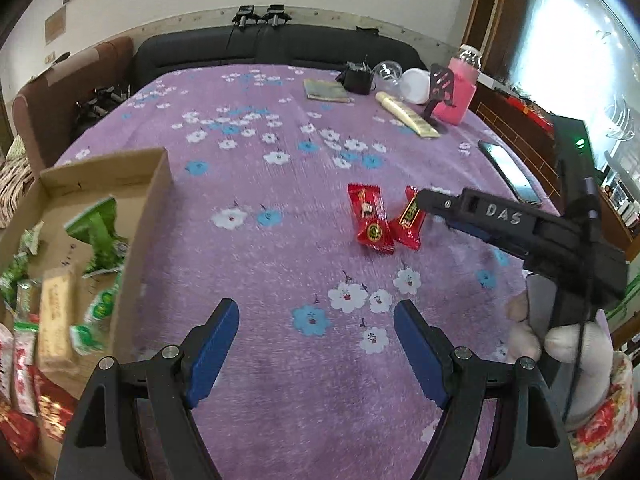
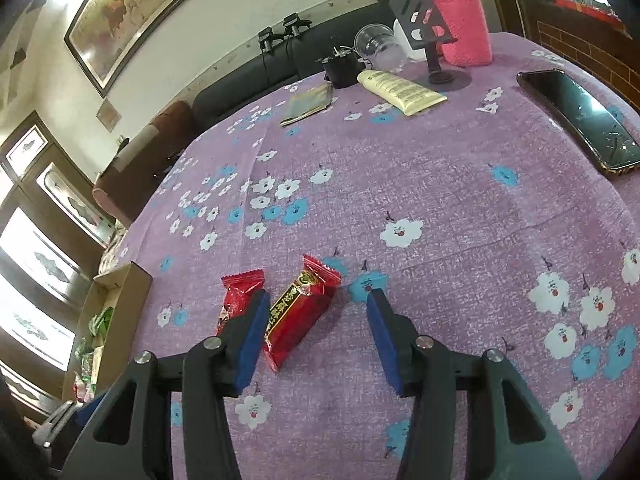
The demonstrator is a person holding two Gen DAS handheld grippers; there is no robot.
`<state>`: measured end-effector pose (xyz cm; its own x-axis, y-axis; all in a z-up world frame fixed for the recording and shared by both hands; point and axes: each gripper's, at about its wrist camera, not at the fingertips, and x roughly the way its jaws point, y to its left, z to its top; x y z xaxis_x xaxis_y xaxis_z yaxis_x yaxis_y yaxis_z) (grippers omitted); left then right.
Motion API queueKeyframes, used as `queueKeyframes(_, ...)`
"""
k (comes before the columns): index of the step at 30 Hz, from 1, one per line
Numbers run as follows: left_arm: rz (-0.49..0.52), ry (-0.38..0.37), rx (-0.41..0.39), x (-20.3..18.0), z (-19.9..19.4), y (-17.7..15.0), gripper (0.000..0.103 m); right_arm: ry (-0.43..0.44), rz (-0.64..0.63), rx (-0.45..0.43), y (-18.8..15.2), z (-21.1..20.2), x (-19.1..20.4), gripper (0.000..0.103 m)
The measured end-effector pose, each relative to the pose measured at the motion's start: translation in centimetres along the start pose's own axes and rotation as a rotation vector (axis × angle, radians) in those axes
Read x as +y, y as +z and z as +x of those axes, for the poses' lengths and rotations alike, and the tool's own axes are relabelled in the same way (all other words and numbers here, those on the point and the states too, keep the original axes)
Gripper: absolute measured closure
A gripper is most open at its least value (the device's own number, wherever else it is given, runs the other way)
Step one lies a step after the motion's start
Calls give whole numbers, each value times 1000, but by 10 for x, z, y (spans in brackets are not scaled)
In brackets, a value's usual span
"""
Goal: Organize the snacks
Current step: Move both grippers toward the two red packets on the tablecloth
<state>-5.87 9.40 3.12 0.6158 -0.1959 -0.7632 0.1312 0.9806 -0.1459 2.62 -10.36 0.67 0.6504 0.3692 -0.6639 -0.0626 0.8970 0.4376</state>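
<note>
Two red snack packets lie side by side on the purple flowered tablecloth (image 1: 280, 200): a left packet (image 1: 370, 220) (image 2: 236, 300) and a right packet (image 1: 410, 220) (image 2: 300, 312). My right gripper (image 2: 320, 308) is open, low over the cloth, with the right packet between its blue pads; its left pad partly covers the left packet. It shows in the left wrist view (image 1: 428, 204) reaching from the right. My left gripper (image 1: 316, 316) is open and empty above the cloth, beside a cardboard box (image 1: 152, 200) (image 2: 120, 300) holding green, beige and red snacks.
At the far right of the table stand a pink bottle (image 2: 460, 20), a black phone stand (image 2: 436, 52), a clear cup (image 2: 380, 46), a cream tube (image 2: 400, 90), a small booklet (image 2: 308, 104) and a phone (image 2: 580, 120). A dark sofa (image 1: 260, 48) lies behind.
</note>
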Motion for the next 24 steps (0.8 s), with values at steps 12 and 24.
queueKeyframes(12,-16,-6,28,-6,21,-8,12,34,0,6,0,1,-1,44)
queueKeyframes(24,19,16,40,-14,27,-8,1,35,-5,6,0,1,0,42)
